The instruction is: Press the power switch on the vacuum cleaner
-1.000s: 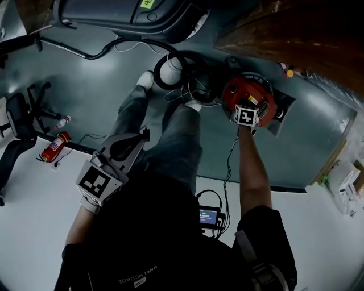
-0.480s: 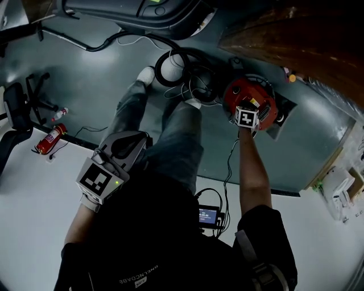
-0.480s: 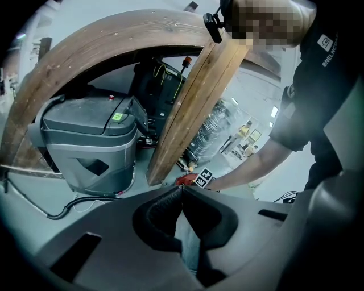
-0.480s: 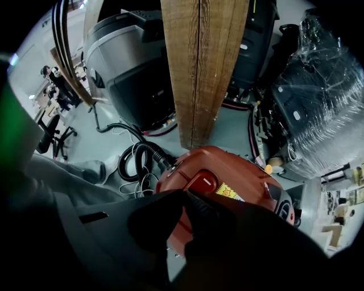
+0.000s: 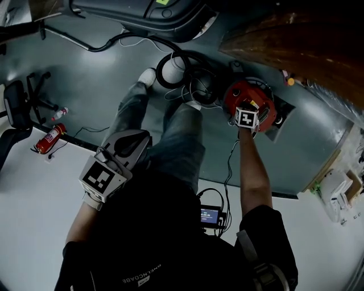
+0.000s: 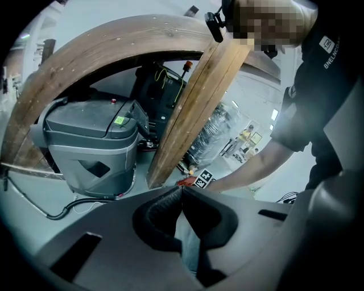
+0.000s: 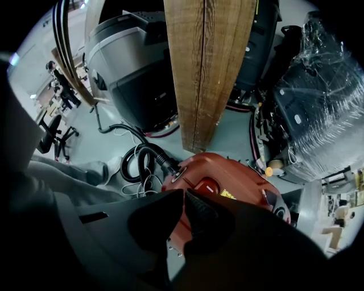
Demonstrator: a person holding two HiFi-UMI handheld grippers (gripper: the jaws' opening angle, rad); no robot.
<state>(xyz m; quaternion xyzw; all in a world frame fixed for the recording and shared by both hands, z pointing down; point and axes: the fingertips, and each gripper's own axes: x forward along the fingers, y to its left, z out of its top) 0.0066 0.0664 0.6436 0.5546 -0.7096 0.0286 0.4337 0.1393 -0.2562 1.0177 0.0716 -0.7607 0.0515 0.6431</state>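
Observation:
A red vacuum cleaner [image 5: 253,95] sits on the grey floor beside a wooden beam; it also shows in the right gripper view [image 7: 239,176]. Its red rocker switch [image 7: 209,186] lies on top, and a black hose [image 7: 149,154] plugs into the front. My right gripper [image 7: 185,194] is shut with nothing between its fingers. Its tips hang just left of the switch, and I cannot tell whether they touch it. In the head view the right gripper [image 5: 249,111] is right over the vacuum. My left gripper [image 5: 139,139] is shut and empty, held by the person's leg.
A large grey cleaning machine [image 5: 136,14] stands at the back, with cables and coiled hose [image 5: 176,71] on the floor before it. A wooden beam [image 7: 210,68] rises behind the vacuum. Wrapped goods [image 7: 318,96] are at right. A fire extinguisher [image 5: 48,139] and an office chair [image 5: 20,108] are at left.
Almost nothing has changed. The right gripper stays over the red vacuum, and the left gripper has drifted slightly to the right.

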